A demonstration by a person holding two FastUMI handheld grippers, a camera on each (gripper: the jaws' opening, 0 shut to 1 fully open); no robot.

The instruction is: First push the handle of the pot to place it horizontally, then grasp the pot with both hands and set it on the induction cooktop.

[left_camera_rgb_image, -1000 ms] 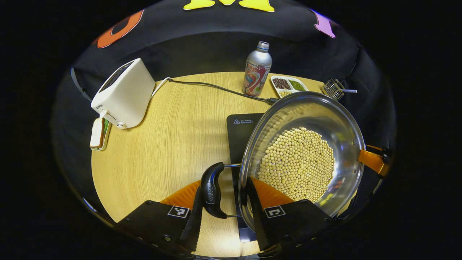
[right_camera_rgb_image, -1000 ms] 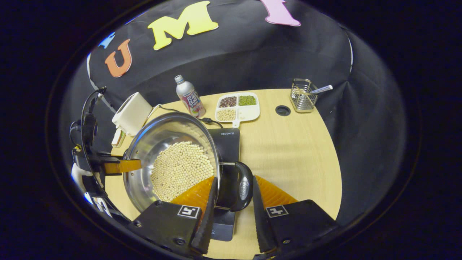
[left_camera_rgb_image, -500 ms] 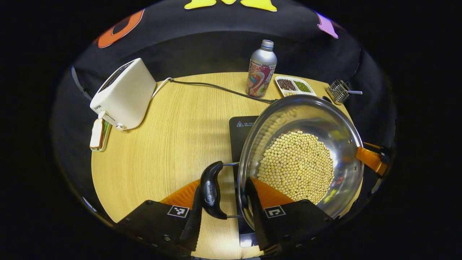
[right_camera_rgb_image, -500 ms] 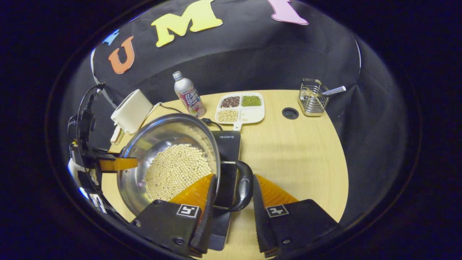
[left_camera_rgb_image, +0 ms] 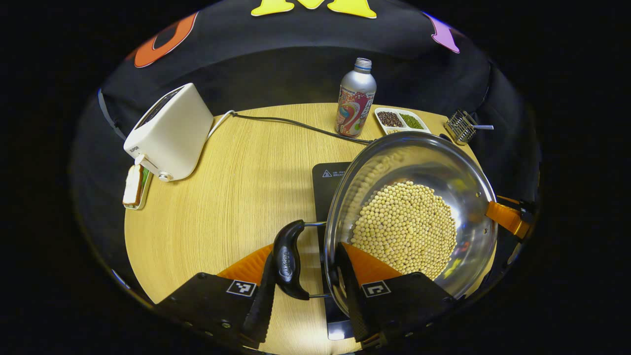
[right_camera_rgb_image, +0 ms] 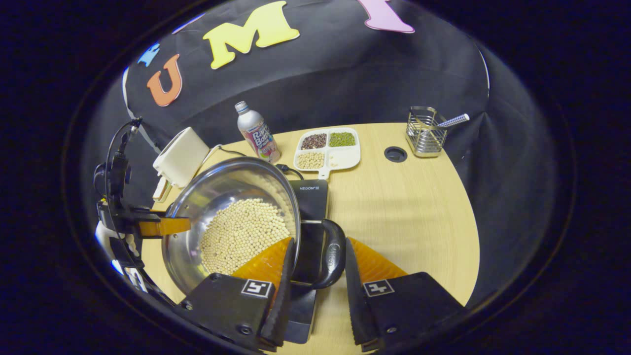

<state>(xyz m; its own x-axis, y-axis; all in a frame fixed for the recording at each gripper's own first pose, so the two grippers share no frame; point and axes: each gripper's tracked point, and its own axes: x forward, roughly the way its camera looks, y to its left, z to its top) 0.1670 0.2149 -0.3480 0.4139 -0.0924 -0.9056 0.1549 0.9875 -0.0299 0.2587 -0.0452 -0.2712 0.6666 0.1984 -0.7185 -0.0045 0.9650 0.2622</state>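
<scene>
1. The left gripper (left_camera_rgb_image: 303,291) and right gripper (right_camera_rgb_image: 315,296) are each straddling a black loop handle, jaws apart, contact unclear.
2. The shiny steel pot of beans (left_camera_rgb_image: 411,217) is hovering over the black induction cooktop (right_camera_rgb_image: 309,195); lowering and releasing are remaining.

Bright, sharp, strong fisheye edge-warp

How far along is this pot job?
Done: both handles stick out sideways. In hand: the left gripper and right gripper each straddle a handle, carrying the bean-filled pot above the cooktop. Left: lowering it squarely onto the cooktop and letting go.
</scene>
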